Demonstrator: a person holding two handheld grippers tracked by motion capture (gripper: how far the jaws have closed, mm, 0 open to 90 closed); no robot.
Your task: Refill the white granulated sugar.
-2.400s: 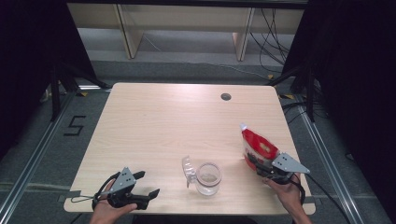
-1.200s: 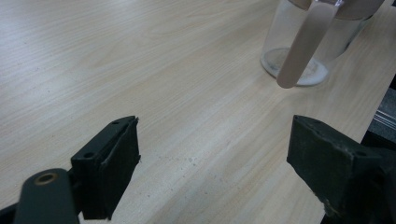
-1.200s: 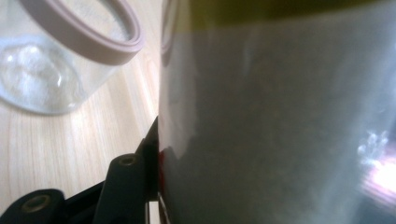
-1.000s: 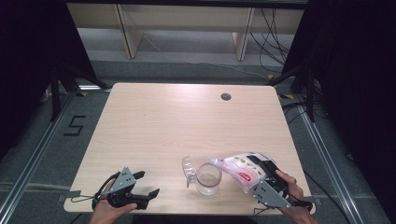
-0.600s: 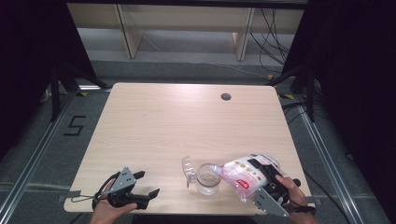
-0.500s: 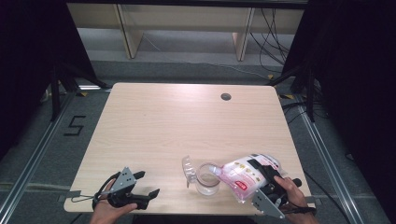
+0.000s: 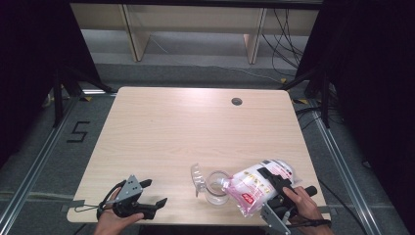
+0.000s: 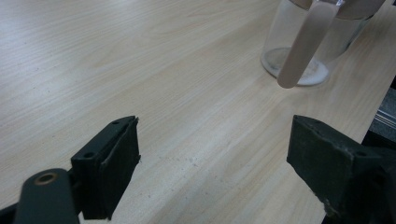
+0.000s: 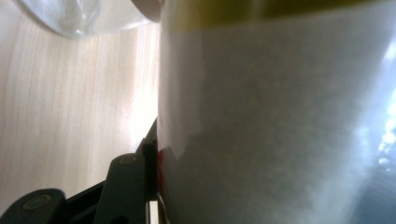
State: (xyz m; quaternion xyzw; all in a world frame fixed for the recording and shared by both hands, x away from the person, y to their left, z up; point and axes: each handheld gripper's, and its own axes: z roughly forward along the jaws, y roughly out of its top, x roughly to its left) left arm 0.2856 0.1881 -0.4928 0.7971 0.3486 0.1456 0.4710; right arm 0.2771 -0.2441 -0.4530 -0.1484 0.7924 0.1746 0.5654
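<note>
A clear glass jar [image 7: 215, 186] stands near the table's front edge with its hinged lid [image 7: 197, 177] flipped open to the left. My right gripper [image 7: 275, 196] is shut on a white pouch with red print [image 7: 253, 186], tipped sideways so its spout end sits over the jar's mouth. Seen close in the right gripper view, the pouch [image 9: 280, 121] holds white grains. My left gripper [image 7: 147, 200] rests open on the table at the front left, nothing between its jaws. In the left gripper view the jar [image 8: 313, 42] shows a thin white layer on its bottom.
The wooden table [image 7: 195, 127] has a round cable hole [image 7: 237, 102] at the back right. Dark floor and metal rails surround it, and a shelf frame stands beyond the far edge.
My right gripper has swung the pouch from upright at the right side down to a tilt over the jar's mouth. The left gripper has stayed put.
</note>
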